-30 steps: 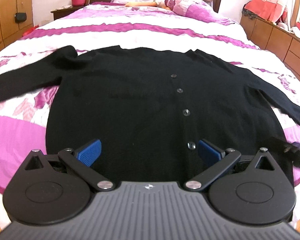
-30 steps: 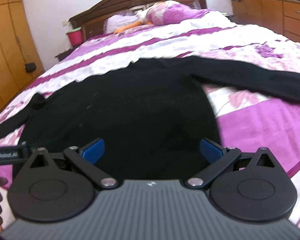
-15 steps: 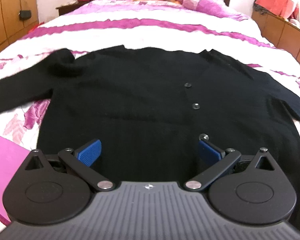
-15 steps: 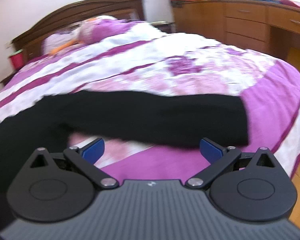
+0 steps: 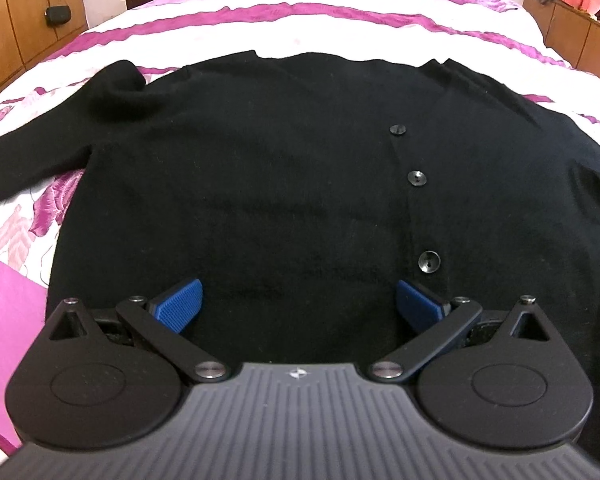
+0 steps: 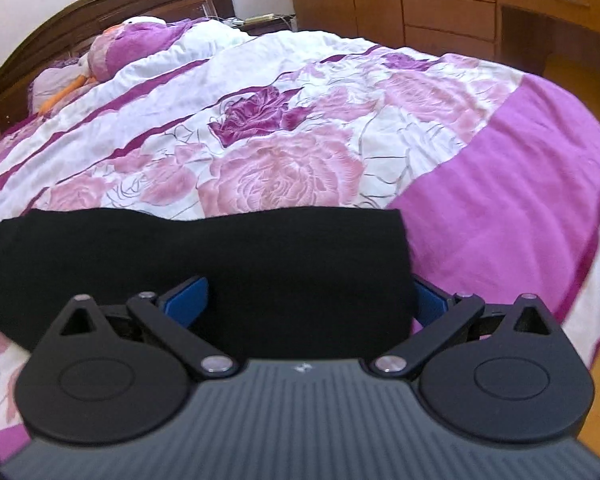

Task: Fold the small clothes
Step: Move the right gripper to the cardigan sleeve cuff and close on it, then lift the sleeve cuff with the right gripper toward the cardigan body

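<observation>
The black cardigan lies flat and face up on the bed, buttons fastened and sleeves spread wide, which suits a fold inward. The left gripper hangs over the cardigan's hem, jaws released and holding nothing. The right gripper sits at the cardigan's right sleeve, jaws spread either side of the cuff end, apparently lining up to pinch it and carry it across the body.
</observation>
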`<state>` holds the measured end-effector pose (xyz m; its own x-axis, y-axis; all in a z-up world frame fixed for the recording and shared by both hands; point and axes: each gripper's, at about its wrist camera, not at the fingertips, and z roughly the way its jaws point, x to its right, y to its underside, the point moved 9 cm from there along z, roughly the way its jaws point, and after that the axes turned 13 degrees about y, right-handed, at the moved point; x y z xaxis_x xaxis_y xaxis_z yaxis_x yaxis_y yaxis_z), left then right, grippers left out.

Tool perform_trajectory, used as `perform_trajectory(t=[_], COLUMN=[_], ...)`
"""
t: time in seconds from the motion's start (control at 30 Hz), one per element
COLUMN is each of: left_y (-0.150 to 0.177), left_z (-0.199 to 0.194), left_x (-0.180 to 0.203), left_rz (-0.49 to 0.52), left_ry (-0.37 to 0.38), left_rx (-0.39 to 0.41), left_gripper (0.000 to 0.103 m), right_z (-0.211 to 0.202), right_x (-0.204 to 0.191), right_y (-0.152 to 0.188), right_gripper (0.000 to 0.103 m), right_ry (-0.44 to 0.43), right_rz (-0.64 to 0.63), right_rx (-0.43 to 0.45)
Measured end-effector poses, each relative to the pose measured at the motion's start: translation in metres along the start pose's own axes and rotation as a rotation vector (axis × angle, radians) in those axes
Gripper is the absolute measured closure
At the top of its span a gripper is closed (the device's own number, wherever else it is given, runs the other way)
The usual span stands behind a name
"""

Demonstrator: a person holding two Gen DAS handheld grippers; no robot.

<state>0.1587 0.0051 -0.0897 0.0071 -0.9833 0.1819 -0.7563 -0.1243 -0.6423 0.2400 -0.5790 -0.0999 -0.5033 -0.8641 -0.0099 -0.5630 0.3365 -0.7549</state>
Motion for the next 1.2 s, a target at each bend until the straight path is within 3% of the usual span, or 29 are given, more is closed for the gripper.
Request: perform_trajectory(t=[0.4,0.5,0.67,0.83,1.03,1.2], left_y=[0.003,0.004,0.004,0.004,0.002,0.003], left_z=[0.004,0.003,0.001,-0.002,-0.009,-0.015], left_x=[-0.002,-0.002,-0.001,0.001,-0.001,-0.002], left_rz=[0.007,0.011,0.025,0.032,0.003,-0.011], left_ry=[0.008,0.006,0.008,0.014,0.028,0.038], left_rx=[0.010,0.014,0.019,0.013,-0.005,-0.007], left_gripper=[0.000,0.000,0.000,0.000,0.000,0.000], right_z=[0.007,0.001,-0.016,-0.029,-0.048,-0.068], right_x=[-0.003,-0.006,-0.011,-0.007,0.000,-0.007], right_y=[0.005,0.005,0.006,0.002,-0.009,-0.022], right_gripper=[0.000,0.012,0.054,0.084,0.089,0.089], right_ry=[-0.016,-0.010,-0.032,-0.045,-0.151,-0.196], right_rz=[0.018,0.018,0.026,0.055,0.169,0.183], right_rx=[-0.013,-0.002,0.029,0.049,0.041,0.070])
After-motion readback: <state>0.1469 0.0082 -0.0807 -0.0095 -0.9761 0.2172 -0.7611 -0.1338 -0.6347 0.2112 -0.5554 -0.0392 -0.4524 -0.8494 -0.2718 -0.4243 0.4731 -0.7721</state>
